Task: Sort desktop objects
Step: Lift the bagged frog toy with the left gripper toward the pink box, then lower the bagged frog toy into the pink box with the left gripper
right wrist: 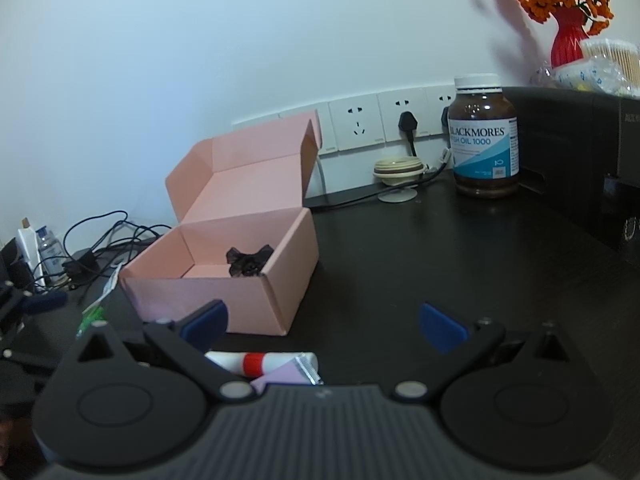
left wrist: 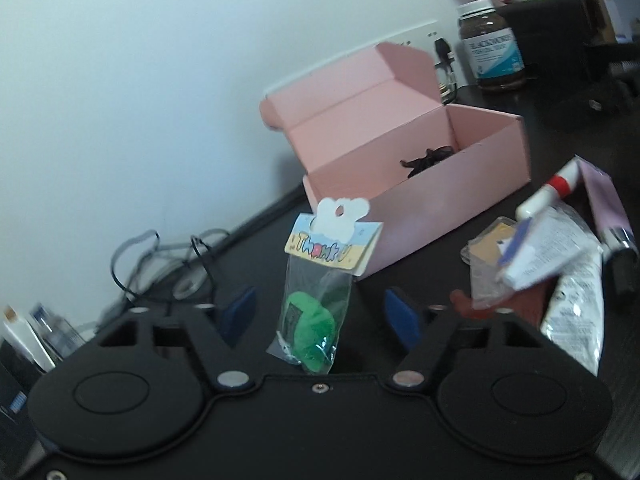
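- At the far left of your left wrist view, a tangle of cables (left wrist: 160,264) lay on the dark desk (left wrist: 440,280) against the white wall.
- Your left gripper (left wrist: 320,314) had its two blue pads (left wrist: 240,314) standing apart, with a clear packet (left wrist: 316,300) upright between them.
- The packet held something green and carried a card header reading "Thank U". Neither pad touched it, so the tongs were released around it, not clamped.
- Just behind the packet sat the pink box (left wrist: 420,184), its lid folded back toward the wall. A small dark item (left wrist: 426,158) lay inside, near the box's right end.
- Right of the gripper lay a loose pile: a white tube with a red band (left wrist: 554,188), a lilac carton (left wrist: 604,200), a white sachet (left wrist: 576,308) and a small card in plastic (left wrist: 492,248). They overlapped, and motion blur hid the exact layering.
- A brown supplement bottle (left wrist: 492,48) stood behind the box at the upper right.
- In your right wrist view, the pink box (right wrist: 224,280) sat left of centre with the dark item (right wrist: 248,262) in it.
- Your right gripper (right wrist: 324,326) was spread wide with nothing between its pads, held over bare desk.
- The red-banded tube (right wrist: 260,362) and lilac carton (right wrist: 286,374) lay beneath its left finger.
- The brown bottle (right wrist: 484,140) stood at the right near the wall sockets (right wrist: 360,124).
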A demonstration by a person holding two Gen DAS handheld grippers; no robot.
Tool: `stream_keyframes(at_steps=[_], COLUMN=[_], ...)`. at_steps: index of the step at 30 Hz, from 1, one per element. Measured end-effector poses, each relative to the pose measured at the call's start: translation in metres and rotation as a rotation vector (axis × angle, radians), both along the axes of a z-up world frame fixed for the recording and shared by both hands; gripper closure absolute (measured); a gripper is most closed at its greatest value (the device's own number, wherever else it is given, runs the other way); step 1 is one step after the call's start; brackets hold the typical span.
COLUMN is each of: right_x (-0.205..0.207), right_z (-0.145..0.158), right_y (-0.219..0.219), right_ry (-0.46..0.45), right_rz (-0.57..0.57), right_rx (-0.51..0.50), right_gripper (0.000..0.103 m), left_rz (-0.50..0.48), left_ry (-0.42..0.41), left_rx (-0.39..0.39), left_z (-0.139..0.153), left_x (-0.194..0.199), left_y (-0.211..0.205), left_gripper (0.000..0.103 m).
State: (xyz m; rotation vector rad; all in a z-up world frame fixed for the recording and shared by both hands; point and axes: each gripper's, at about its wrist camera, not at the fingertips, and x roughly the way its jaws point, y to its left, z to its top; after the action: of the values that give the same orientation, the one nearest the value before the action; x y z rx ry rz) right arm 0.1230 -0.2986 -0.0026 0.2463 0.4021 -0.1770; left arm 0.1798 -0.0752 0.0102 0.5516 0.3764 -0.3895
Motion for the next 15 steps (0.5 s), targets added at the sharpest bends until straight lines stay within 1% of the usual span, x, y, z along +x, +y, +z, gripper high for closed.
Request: stream_keyframes(at_steps=[1,2,3,4,5,6,8,10,15], right_x=[0.000,0.000,0.000,0.001,0.001,0.001,0.001,0.000,0.001], right_z=[0.000,0.000,0.000,0.000,0.000,0.000,0.000,0.000,0.000], right_y=[0.000,-0.001,-0.001,-0.001,-0.001,-0.001,-0.001,-0.001,0.000], right_ry=[0.001,0.002,0.003,0.004,0.004,0.003,0.003,0.002,0.006], right_rz=[0.000,0.000,0.001,0.002,0.003,0.003,0.004,0.004,0.003], right_rx=[0.002,0.004,0.005,0.006,0.007,0.007,0.007,0.007,0.006], right_gripper=[0.001,0.001,0.001,0.001,0.001,0.001,0.001,0.001,0.001], left_rz=[0.009,0.019,0.029,0.038,0.045,0.052,0.071,0.083,0.105], left_ry=[0.017,0.031,0.046,0.067,0.093,0.110,0.109,0.107,0.074], left_rx=[-0.014,-0.025,-0.036,-0.052,-0.072,-0.091,-0.132,-0.163,-0.203], left_z=[0.000,0.000,0.000,0.000,0.000,0.001,0.004,0.008,0.016], left_x=[0.005,0.010,0.014,0.018,0.023,0.027,0.028,0.028,0.023], left_y=[0.002,0.004,0.007,0.010,0.013,0.016,0.023,0.029,0.036], left_gripper=[0.036,0.039,0.051,0.057,0.068,0.072,0.079,0.081,0.082])
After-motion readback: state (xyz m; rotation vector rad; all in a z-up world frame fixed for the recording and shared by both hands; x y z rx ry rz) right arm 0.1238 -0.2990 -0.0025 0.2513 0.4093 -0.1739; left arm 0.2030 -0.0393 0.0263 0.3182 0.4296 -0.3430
